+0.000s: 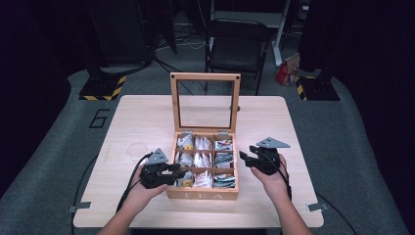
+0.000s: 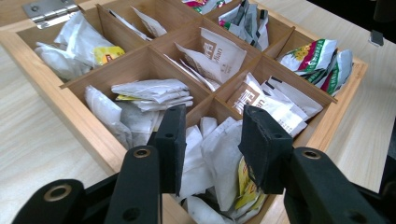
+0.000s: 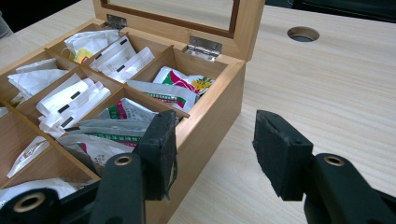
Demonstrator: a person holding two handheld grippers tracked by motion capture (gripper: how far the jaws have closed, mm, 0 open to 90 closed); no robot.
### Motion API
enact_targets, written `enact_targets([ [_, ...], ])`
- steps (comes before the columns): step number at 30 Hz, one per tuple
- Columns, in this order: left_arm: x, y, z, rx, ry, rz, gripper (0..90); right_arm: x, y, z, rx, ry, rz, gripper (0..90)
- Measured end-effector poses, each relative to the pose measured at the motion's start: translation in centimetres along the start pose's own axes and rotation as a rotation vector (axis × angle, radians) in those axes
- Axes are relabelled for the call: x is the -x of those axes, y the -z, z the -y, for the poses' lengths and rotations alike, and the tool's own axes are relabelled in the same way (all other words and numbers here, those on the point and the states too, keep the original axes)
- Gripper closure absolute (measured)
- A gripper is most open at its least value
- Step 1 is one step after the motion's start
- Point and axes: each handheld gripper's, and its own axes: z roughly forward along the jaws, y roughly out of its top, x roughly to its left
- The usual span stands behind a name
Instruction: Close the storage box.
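A wooden tea box (image 1: pixel 203 194) marked TEA stands at the table's near middle, its glass lid (image 1: pixel 205 100) upright at the back. Its several compartments hold paper tea bags. My left gripper (image 1: pixel 179 173) reaches in from the box's left, and in the left gripper view its jaws (image 2: pixel 215 149) stand open above white tea bags (image 2: pixel 212 147) in the near-left compartment of the box (image 2: pixel 60 107), not pressing them. My right gripper (image 1: pixel 244 159) sits at the box's right side, open. In the right gripper view it (image 3: pixel 215 156) straddles the box wall (image 3: pixel 210 112), one jaw over green-printed bags (image 3: pixel 116 128), the other over bare table.
A clear round disc (image 1: pixel 137 149) lies on the table (image 1: pixel 147 117) left of the box. A cable hole (image 3: pixel 303 33) sits in the tabletop behind the box's right corner. A black chair (image 1: pixel 237 44) stands beyond the far edge. Cables trail off the near edge.
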Motion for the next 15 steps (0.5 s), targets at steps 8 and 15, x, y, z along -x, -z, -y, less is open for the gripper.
enact_targets([
  [8,0.15,-0.60,0.15,-0.026,0.000,0.029,68.7,0.20,-0.02,0.20,-0.004,-0.007,0.003,47.9],
  [15,0.18,-0.38,0.11,-0.040,0.011,0.049,77.7,0.26,-0.05,0.29,-0.003,-0.013,0.005,47.9],
])
